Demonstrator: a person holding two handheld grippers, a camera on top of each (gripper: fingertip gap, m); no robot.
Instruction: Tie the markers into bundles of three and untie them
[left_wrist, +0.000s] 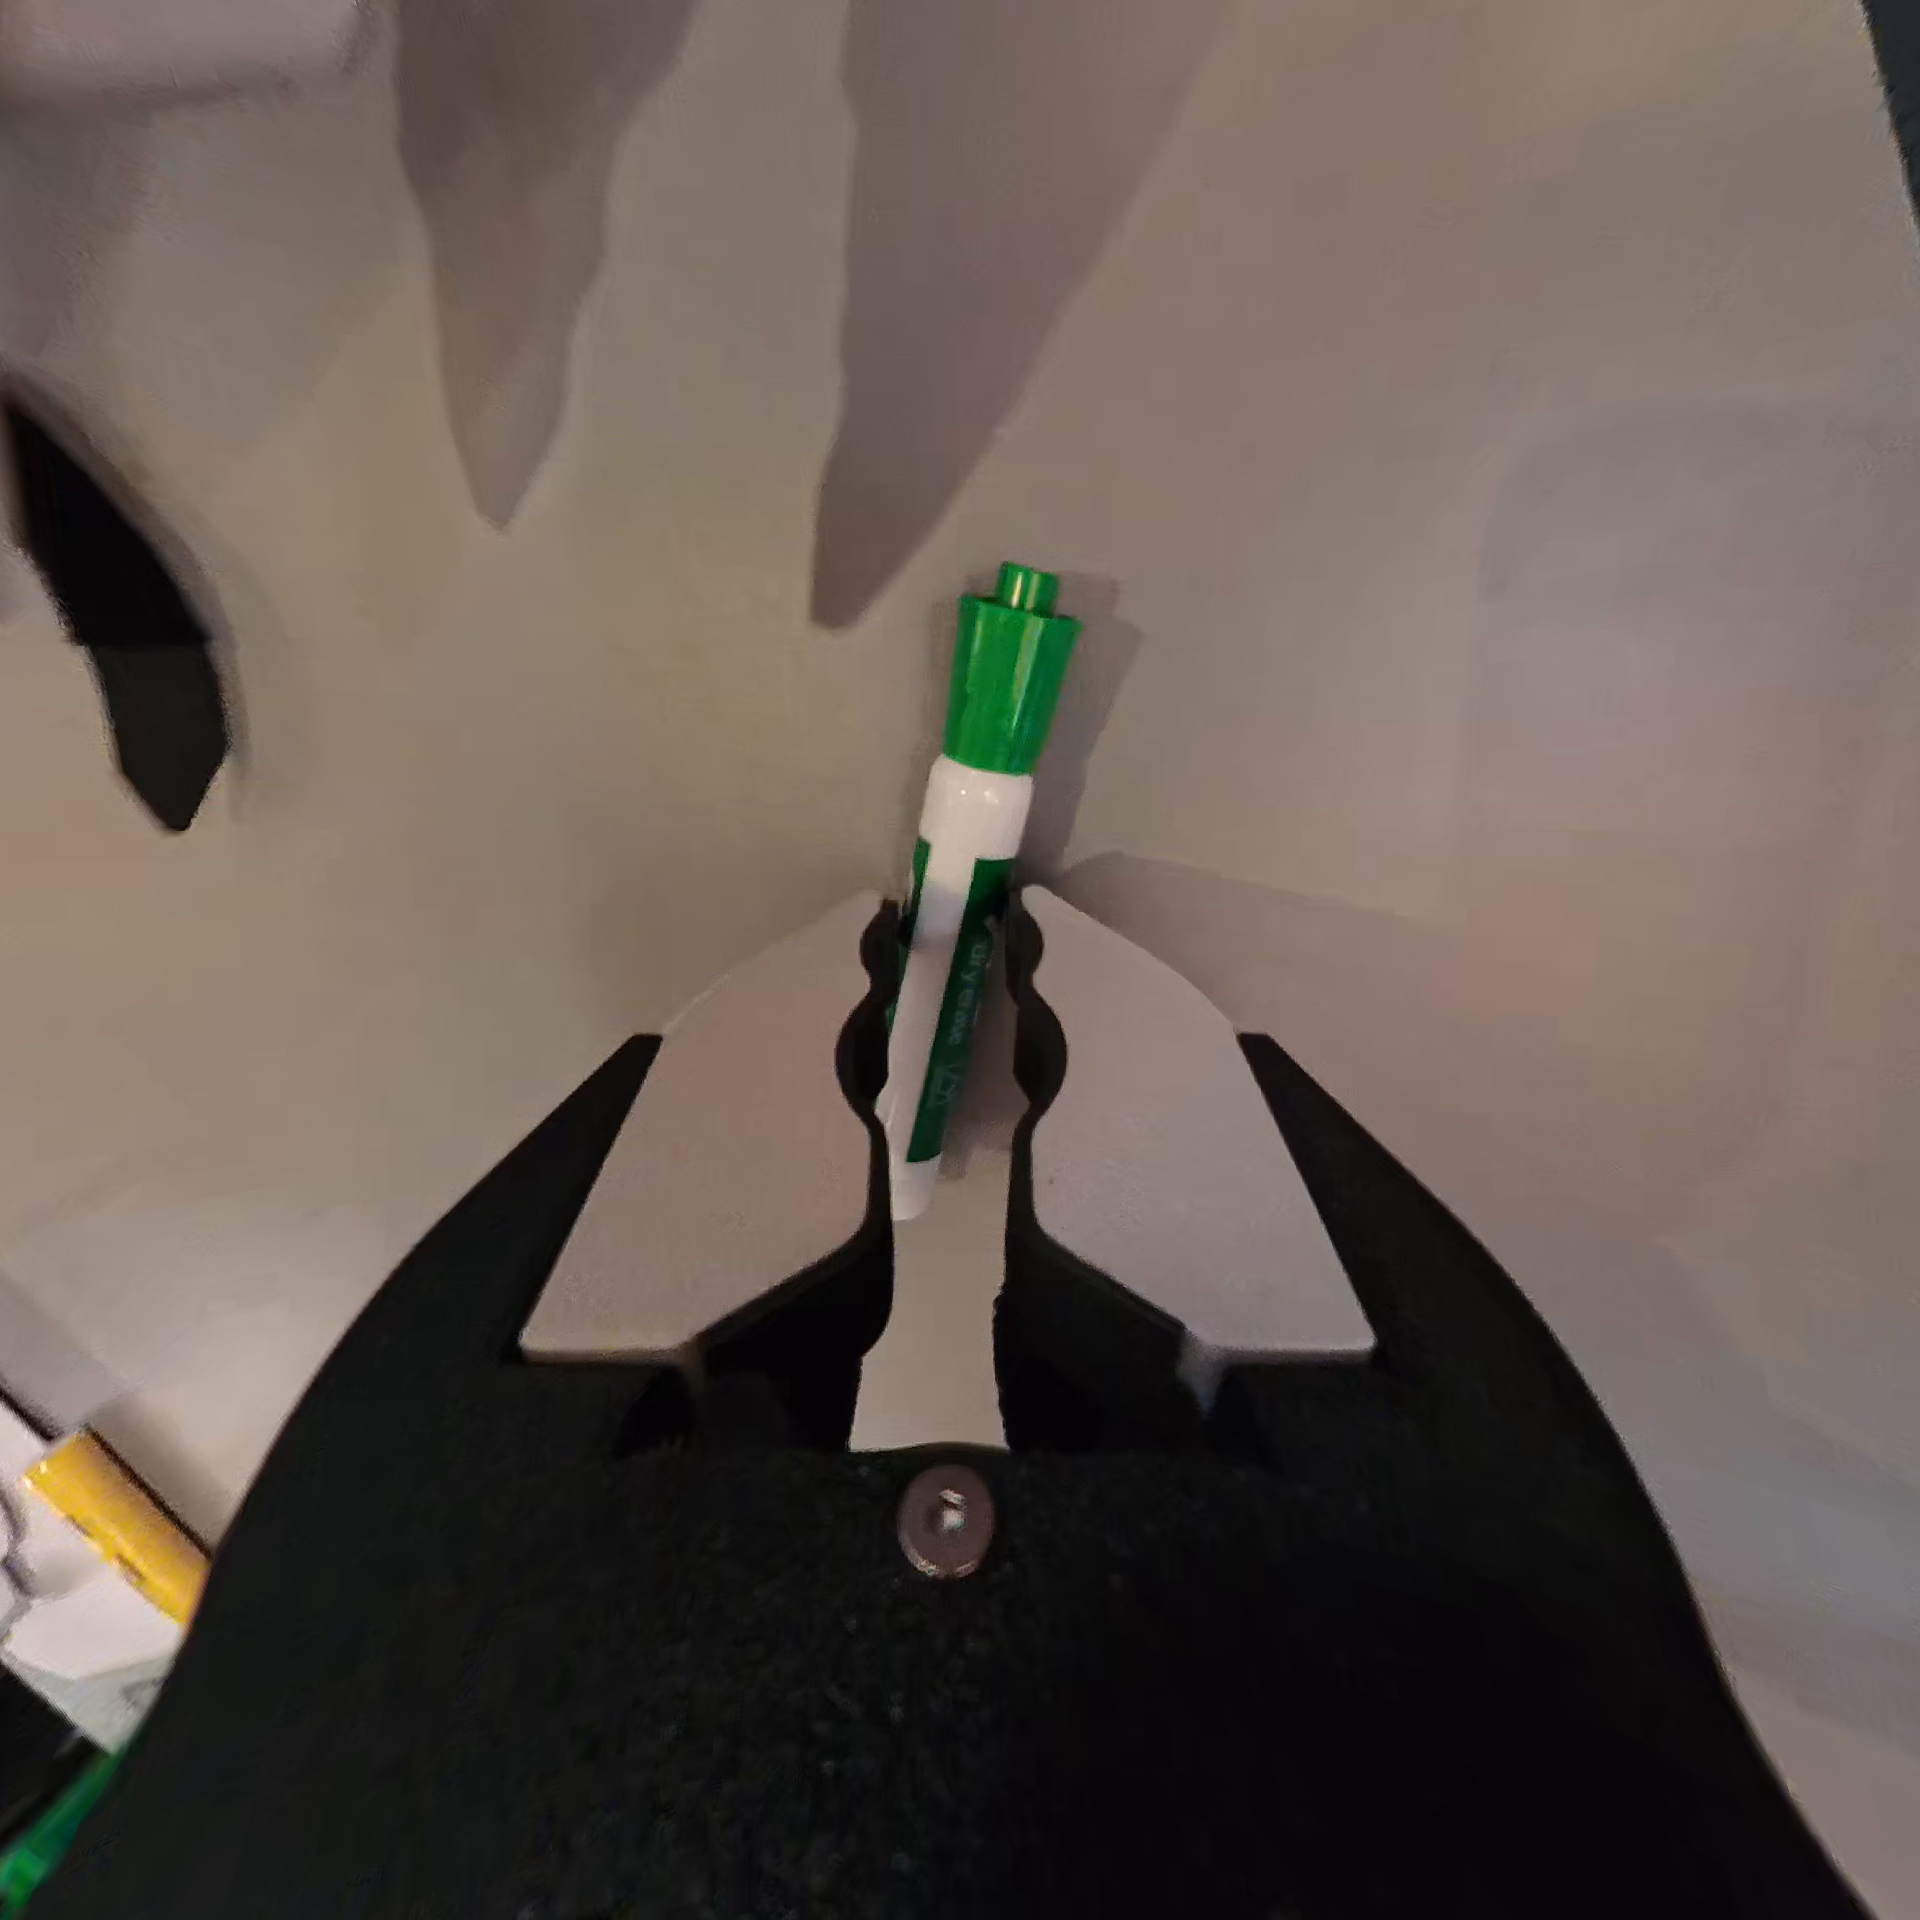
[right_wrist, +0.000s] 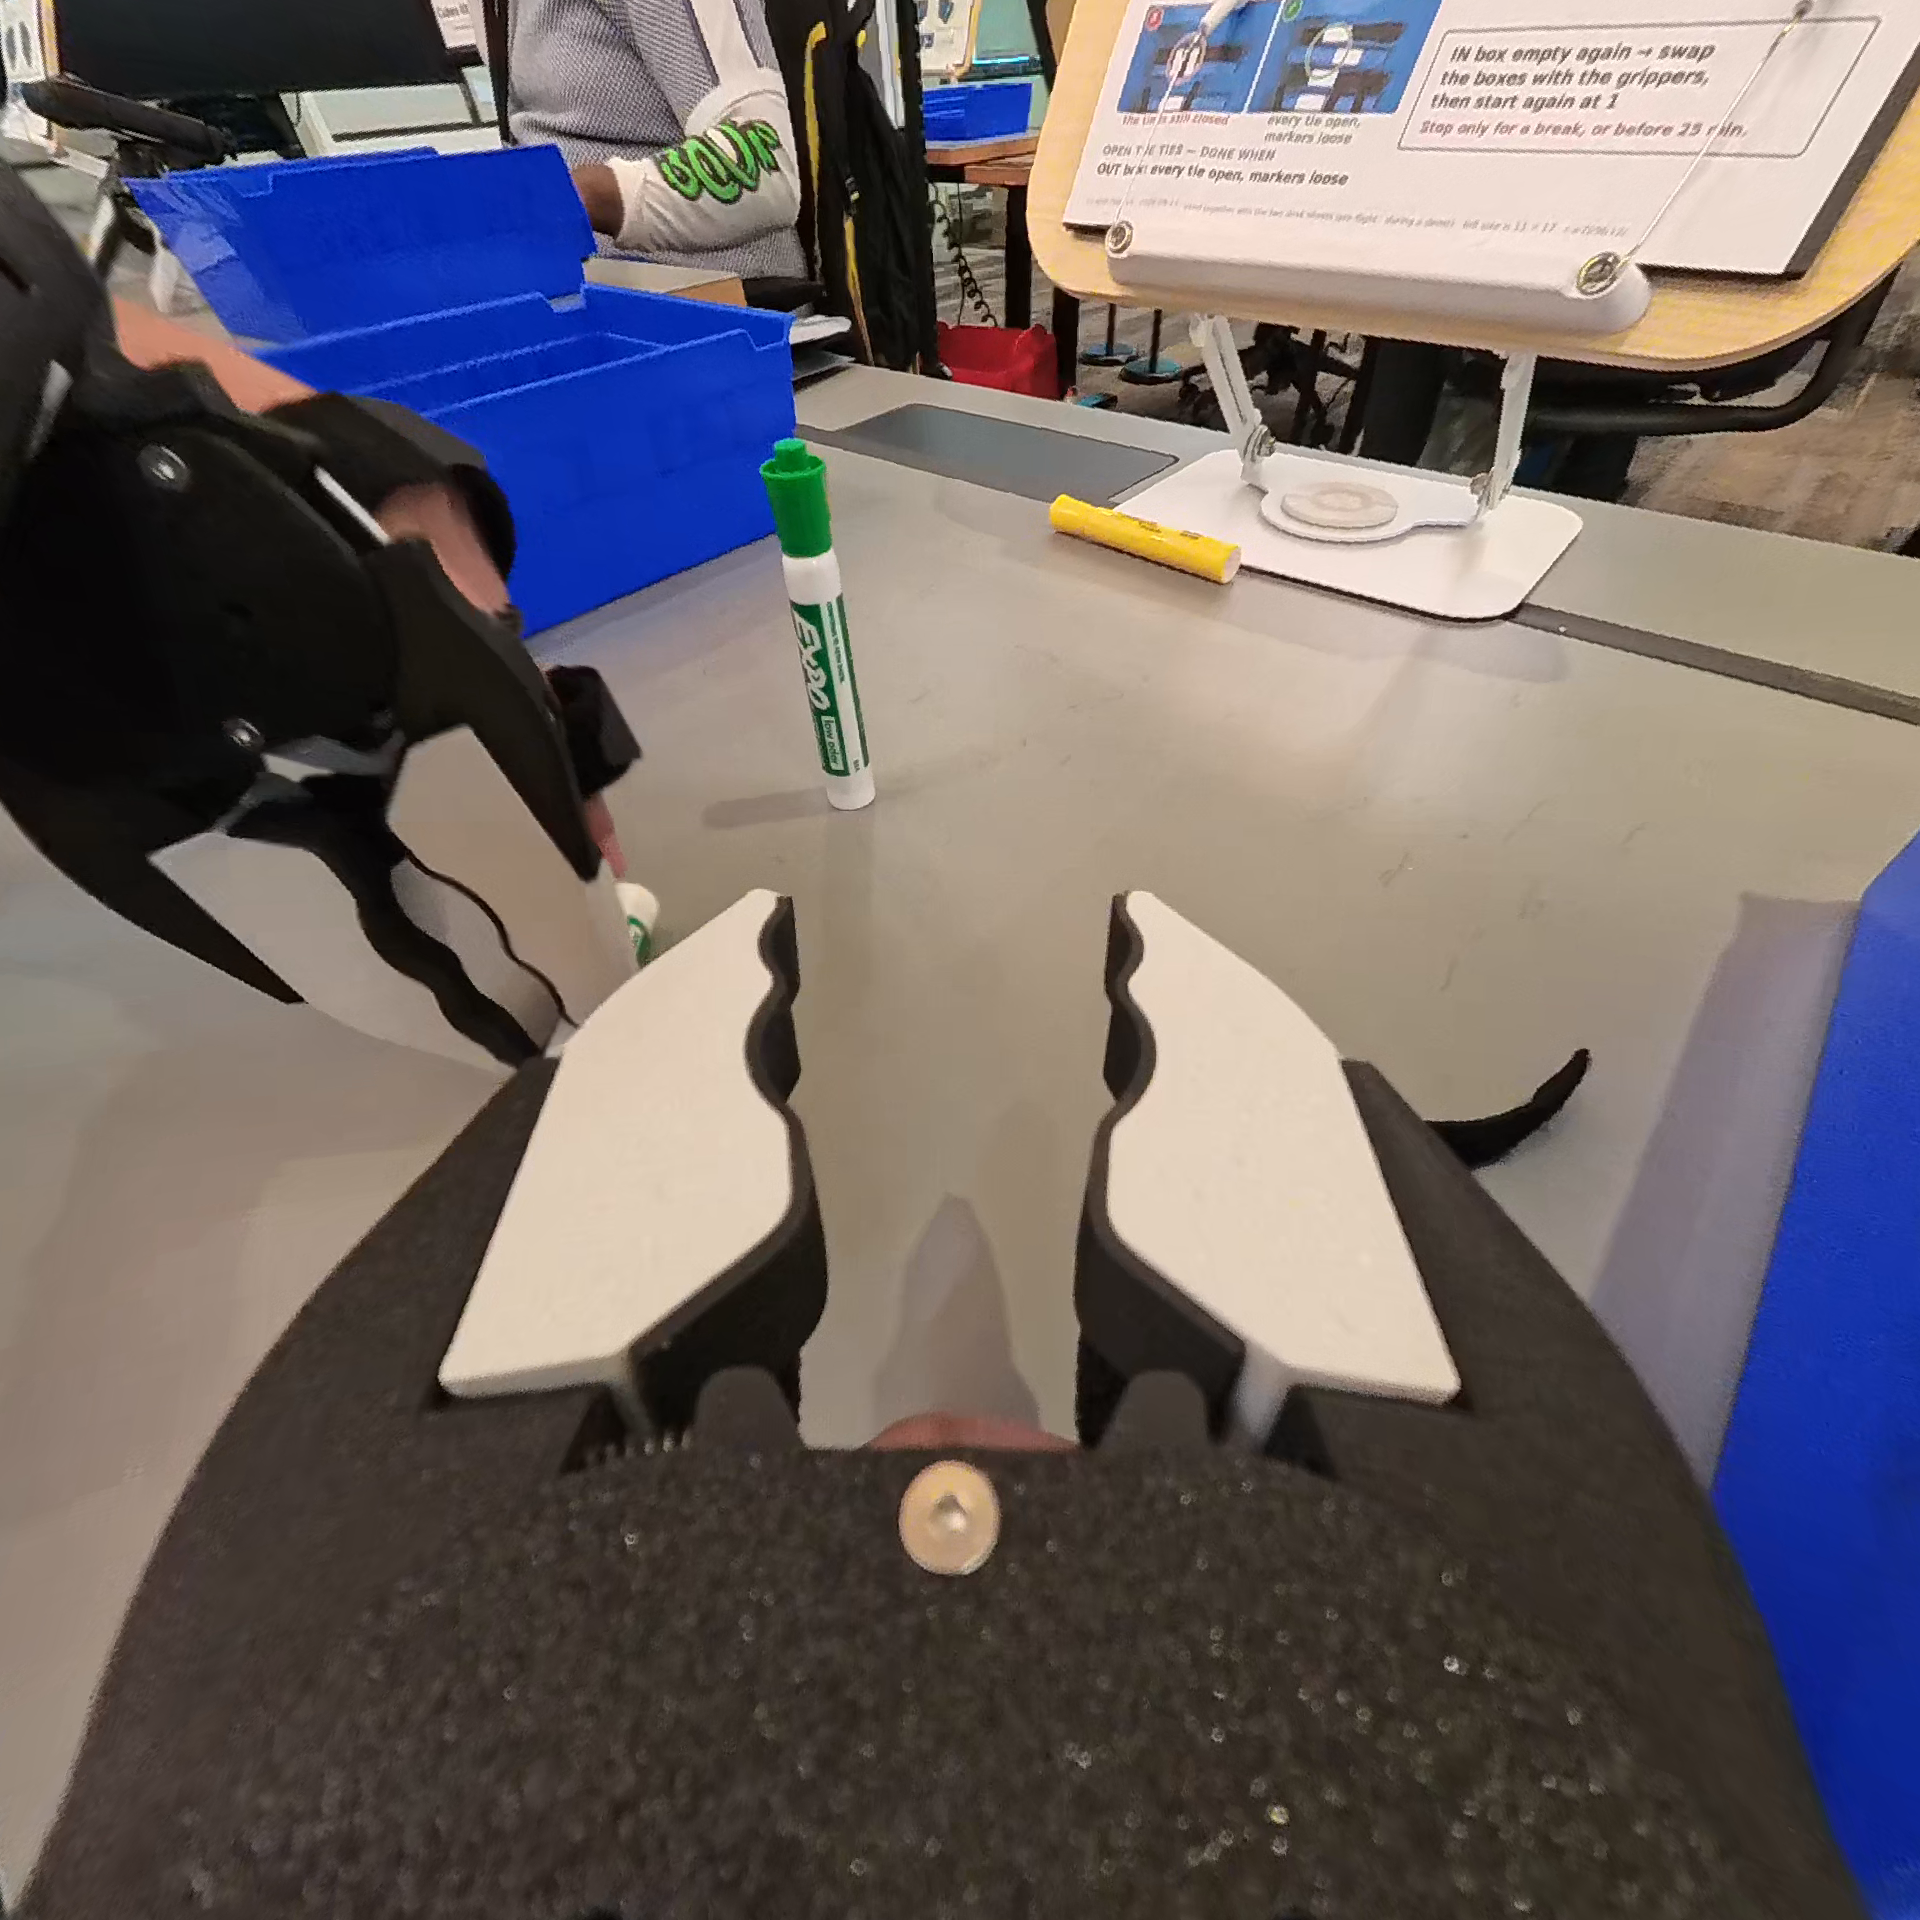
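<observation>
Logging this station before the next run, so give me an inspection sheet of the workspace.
Surface: grey table, bare in the middle.
Job's things: green marker in the left gripper; second green marker and yellow marker lying loose; black tie.
Clutter: document stand, blue bins.
Grippers: left gripper shut on a marker; right gripper open, empty.
Cables: thin black one at the left gripper.
Surroundings: person behind the bins.
</observation>
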